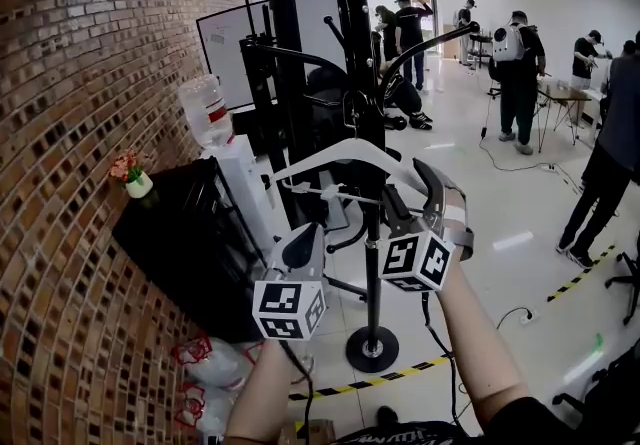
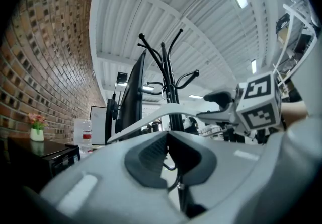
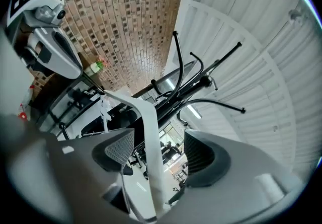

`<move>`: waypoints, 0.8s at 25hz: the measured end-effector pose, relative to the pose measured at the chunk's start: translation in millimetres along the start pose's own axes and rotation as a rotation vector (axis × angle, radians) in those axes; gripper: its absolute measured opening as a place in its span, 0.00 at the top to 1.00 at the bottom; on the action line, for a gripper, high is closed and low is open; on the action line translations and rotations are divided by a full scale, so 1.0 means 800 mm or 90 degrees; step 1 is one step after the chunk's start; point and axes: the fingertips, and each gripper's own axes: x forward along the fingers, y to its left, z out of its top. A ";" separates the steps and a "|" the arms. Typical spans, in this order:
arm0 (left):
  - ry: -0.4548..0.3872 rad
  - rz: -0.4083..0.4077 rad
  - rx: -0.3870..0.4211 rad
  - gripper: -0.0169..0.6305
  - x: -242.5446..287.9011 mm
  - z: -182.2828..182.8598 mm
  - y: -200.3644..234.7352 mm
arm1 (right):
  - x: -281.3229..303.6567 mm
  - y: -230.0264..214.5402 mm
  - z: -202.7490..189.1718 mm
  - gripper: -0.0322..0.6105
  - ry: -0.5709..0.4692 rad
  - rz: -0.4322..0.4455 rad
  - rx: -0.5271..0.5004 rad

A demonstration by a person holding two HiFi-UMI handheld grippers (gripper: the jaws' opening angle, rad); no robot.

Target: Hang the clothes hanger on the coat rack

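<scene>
The brick wall (image 1: 70, 133) fills everything to the left of the coat rack (image 1: 372, 253), which is black, with a straight pole and curved branches at the top.

Against the pole, about halfway up, we see the hanger (image 1: 318, 158). It is white, with broad sloping arms, a thin lower bar and a small metal hook. The hook sits tight to the pole, but we cannot tell which branch carries it.

In front of the rack, the right gripper (image 1: 403, 178) is at the hanger's right arm and the left gripper (image 1: 306, 231) sits just below its left arm.

The right gripper view shows what the head view hides. Its jaws stand spread wide, and the hanger's white arm (image 3: 146, 127) runs up between them, closer to the left pad, with a clear gap to the right one.

The left gripper view shows its own jaws pressed together, with nothing that we can see between the pads. The hanger (image 2: 151, 117) crosses just beyond them, in front of the rack's pole (image 2: 171, 92).

Only the head view takes in the rack's round base (image 1: 372, 348) on the floor (image 1: 500, 263), and a small flower pot (image 1: 135, 181) well to the rack's left.
</scene>
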 end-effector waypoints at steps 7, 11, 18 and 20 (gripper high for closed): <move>0.002 -0.006 -0.022 0.97 -0.023 -0.003 -0.017 | -0.073 -0.011 0.025 0.60 -0.053 -0.047 0.029; -0.002 -0.016 -0.042 0.97 -0.036 -0.006 -0.031 | -0.099 0.006 0.028 0.71 -0.067 -0.040 0.073; 0.001 -0.029 -0.072 0.97 -0.066 -0.029 -0.068 | -0.144 0.039 0.004 0.92 -0.076 -0.017 0.174; -0.002 -0.030 -0.082 0.97 -0.066 -0.029 -0.077 | -0.147 0.041 0.001 0.94 -0.092 -0.009 0.216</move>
